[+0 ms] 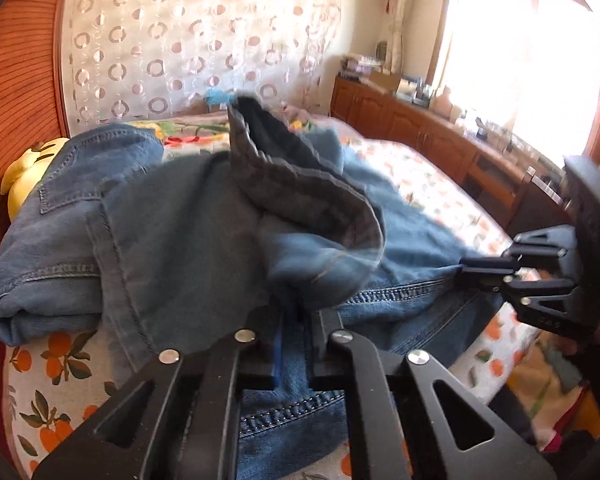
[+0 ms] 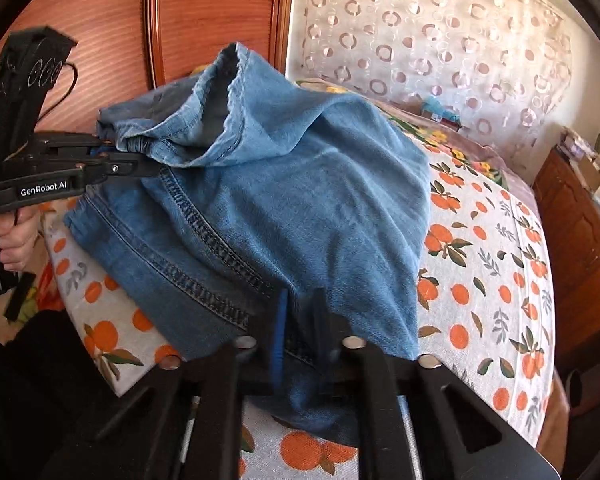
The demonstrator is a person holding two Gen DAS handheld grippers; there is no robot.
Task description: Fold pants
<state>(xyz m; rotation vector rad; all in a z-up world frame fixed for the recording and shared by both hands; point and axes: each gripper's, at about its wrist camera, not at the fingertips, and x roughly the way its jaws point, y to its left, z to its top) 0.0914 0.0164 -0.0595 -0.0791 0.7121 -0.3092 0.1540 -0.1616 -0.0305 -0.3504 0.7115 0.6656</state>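
Both grippers are clamped on the pants (image 1: 172, 216), which lie bunched on the bed (image 2: 500, 280), partly folded w/ a leg hem sticking up behind the grip points. Left gripper (image 1: 296, 332): fingers narrow, pinching denim right at the tips, cloth running between the pads and on under the fingers toward the camera. Right gripper (image 2: 302, 328): same, fingers nearly closed on a fold of denim near the thick stitched seam. In the left view the right gripper (image 1: 470, 270) comes in from the side, tips biting the edge along that seam; in the right view the left gripper (image 2: 140, 168) bites near the gathered end, a hand (image 2: 14, 236) on its grip. Key relation: bulk of the pants lies ahead of and beyond both sets of fingers, long axis roughly across from one gripper to the other, so the two grips sit at opposite ends of one edge. Neither hand is clearly nearer; both already have cloth. Judgement: next move is prob. a joint lift and carry forward over the pile, so the grips must stay level w/ each other or the fold skews; the loose hem could flop.
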